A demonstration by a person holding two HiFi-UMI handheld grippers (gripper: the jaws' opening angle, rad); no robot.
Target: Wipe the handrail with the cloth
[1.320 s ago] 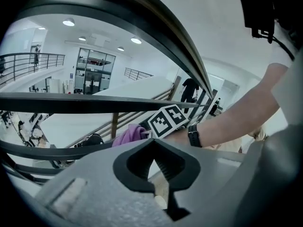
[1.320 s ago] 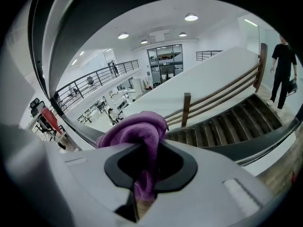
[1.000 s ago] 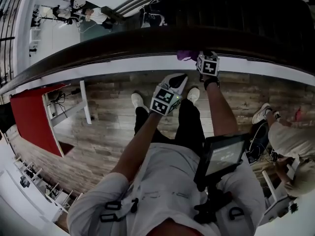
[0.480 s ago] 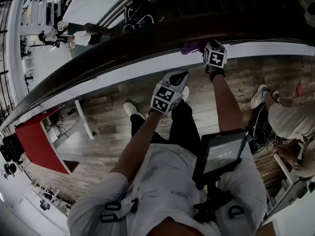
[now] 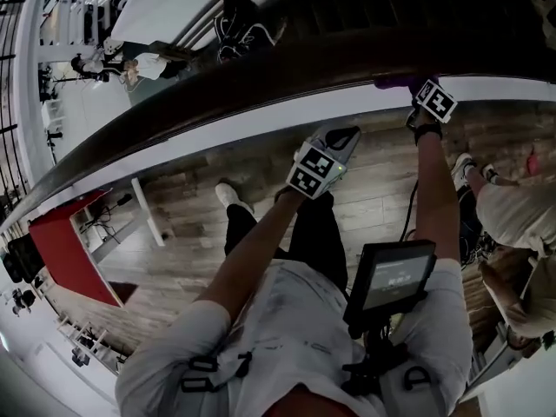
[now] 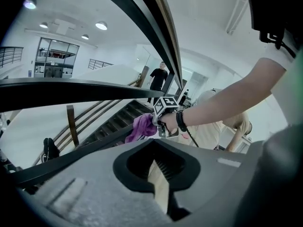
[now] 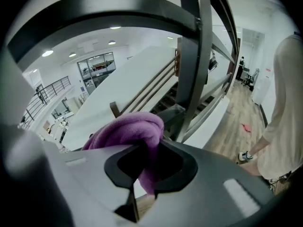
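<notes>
A broad dark handrail (image 5: 261,72) curves from lower left to upper right in the head view. My right gripper (image 5: 415,87) rests on it at the right, shut on a purple cloth (image 5: 388,82) that is bunched against the rail. The cloth (image 7: 130,129) fills the jaws in the right gripper view. My left gripper (image 5: 341,137) hangs below the rail over the wooden floor, shut and holding nothing. From there, the left gripper view shows the cloth (image 6: 142,127) and the right gripper (image 6: 163,122) on the handrail (image 6: 80,152).
A seated person (image 5: 512,224) is at the right on the wooden floor (image 5: 200,250). A screen (image 5: 395,276) hangs at my chest. A red cabinet (image 5: 65,224) stands at the left. Stairs and people (image 5: 130,63) lie beyond the rail. A dark post (image 7: 189,65) rises just past the cloth.
My right gripper has slid to the right along the handrail with the cloth in it. The left gripper has drifted right too, staying off the rail.
</notes>
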